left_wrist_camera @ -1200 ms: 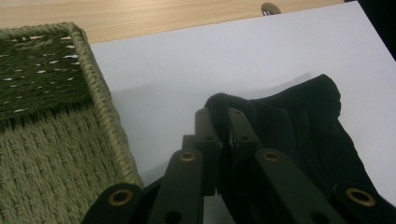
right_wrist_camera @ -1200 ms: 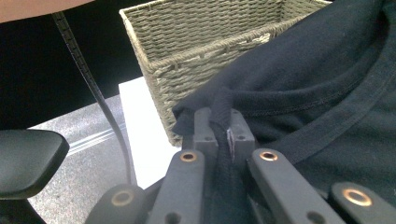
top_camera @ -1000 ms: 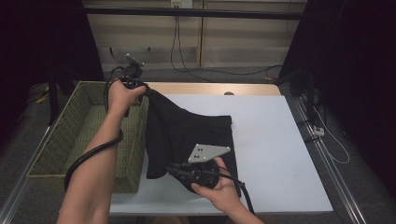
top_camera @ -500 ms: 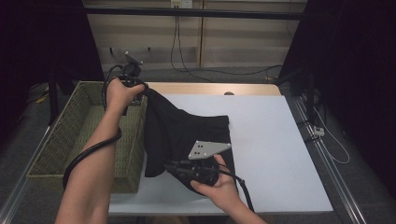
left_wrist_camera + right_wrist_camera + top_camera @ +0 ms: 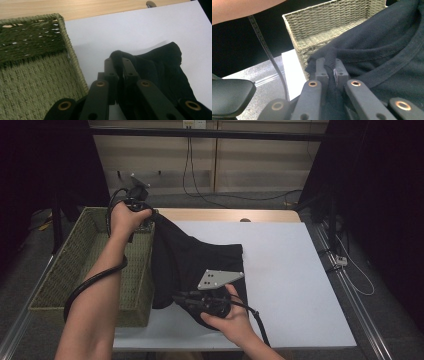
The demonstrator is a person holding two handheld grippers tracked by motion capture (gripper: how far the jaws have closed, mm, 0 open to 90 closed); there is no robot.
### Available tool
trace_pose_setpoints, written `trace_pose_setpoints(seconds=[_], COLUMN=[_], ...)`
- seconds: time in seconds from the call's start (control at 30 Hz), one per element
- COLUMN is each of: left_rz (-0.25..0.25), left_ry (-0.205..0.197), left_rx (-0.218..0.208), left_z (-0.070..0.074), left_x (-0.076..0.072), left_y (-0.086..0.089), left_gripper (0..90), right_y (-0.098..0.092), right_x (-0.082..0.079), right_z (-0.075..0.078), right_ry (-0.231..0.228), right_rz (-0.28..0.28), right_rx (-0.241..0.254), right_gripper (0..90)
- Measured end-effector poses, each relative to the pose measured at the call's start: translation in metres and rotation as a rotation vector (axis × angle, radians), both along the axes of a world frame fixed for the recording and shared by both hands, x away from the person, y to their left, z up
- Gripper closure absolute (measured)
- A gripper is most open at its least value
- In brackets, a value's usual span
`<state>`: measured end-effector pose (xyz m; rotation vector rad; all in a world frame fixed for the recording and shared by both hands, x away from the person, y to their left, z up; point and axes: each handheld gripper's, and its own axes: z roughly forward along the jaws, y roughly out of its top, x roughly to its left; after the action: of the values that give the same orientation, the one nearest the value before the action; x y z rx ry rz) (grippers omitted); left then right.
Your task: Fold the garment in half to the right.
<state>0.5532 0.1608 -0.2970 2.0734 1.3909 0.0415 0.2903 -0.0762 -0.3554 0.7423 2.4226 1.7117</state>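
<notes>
Little has changed over the last second: both hands hold steady. The left hand-held gripper [image 5: 141, 209] is clamped on one corner of the black shirt [image 5: 195, 260], lifted beside the basket [image 5: 75, 265] rim; the right hand-held gripper [image 5: 192, 301] is clamped on the collar edge near the counter [image 5: 300, 285] front. Open counter lies to the right; the basket's wall is just beside the cloth.

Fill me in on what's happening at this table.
A person holds a black garment with two hand-held tongs. The left tongs are shut on one edge of it, lifted near the far corner of the green woven basket. The right tongs are shut on another edge near the table's front. The cloth stretches between them, partly over the white table beside the basket, not yet inside it.
</notes>
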Motion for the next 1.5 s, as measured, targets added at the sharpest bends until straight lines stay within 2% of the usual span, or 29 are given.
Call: trace_pose_setpoints(seconds=[0.37,0.97,1.5], left_rz=[0.004,0.024,0.022], left_ry=[-0.01,-0.003,-0.011], left_rx=[0.011,0.019,0.016], left_z=[0.009,0.013,0.024], left_x=[0.001,0.0,-0.002], left_y=[0.007,0.018,0.024], left_gripper=[85.5,85.5,85.5], right_y=[0.004,0.012,0.015], right_x=[0.002,0.004,0.002], right_z=[0.004,0.004,0.015], right_ry=[-0.01,-0.009,-0.015], right_rz=[0.009,0.022,0.025], right_rx=[0.01,0.019,0.037], right_gripper=[86.6,86.5,86.6])
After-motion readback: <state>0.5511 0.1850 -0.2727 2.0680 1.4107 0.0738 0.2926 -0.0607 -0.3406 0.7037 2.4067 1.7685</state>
